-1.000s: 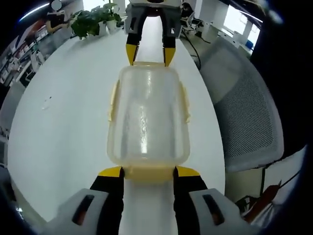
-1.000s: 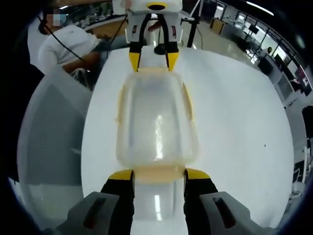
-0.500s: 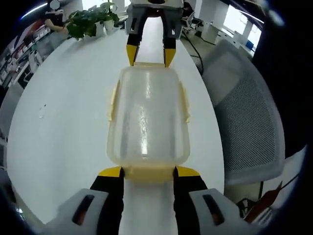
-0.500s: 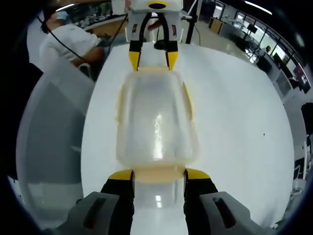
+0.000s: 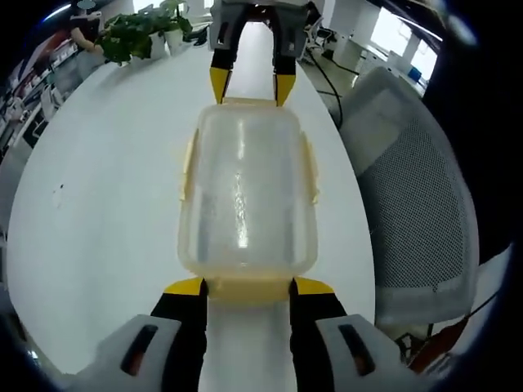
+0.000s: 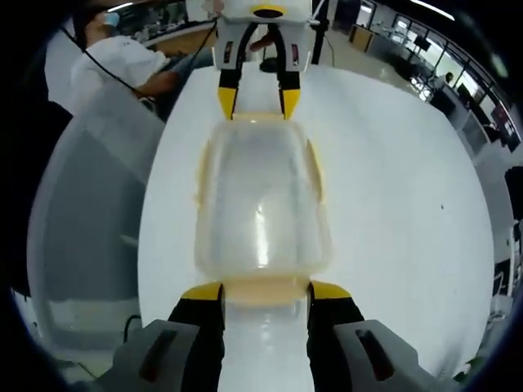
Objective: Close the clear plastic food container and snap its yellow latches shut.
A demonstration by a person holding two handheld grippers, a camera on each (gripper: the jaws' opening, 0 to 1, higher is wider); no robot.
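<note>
White tabletop (image 5: 98, 204) carries everything, and your left gripper (image 5: 246, 286) sits nearest, its jaws spread to either side of the container's (image 5: 245, 192) near end latch (image 5: 248, 290). In the right gripper view, your right gripper (image 6: 265, 291) does the same at the opposite end latch (image 6: 265, 291), jaws likewise spread and not pinching anything.

You have the container lying flat between the two grippers, lid on. Its side latches (image 5: 309, 167) appear folded down against the walls, so the closing looks done; whether both end latches have fully clicked is hard to judge, and pressing those two home seems to be what's left.

Beyond the container nothing on the table blocks you. A mesh chair (image 5: 417, 188) stands at the table's edge, a plant (image 5: 139, 28) at its far end, and a seated person (image 6: 122, 61) is off to the side.
</note>
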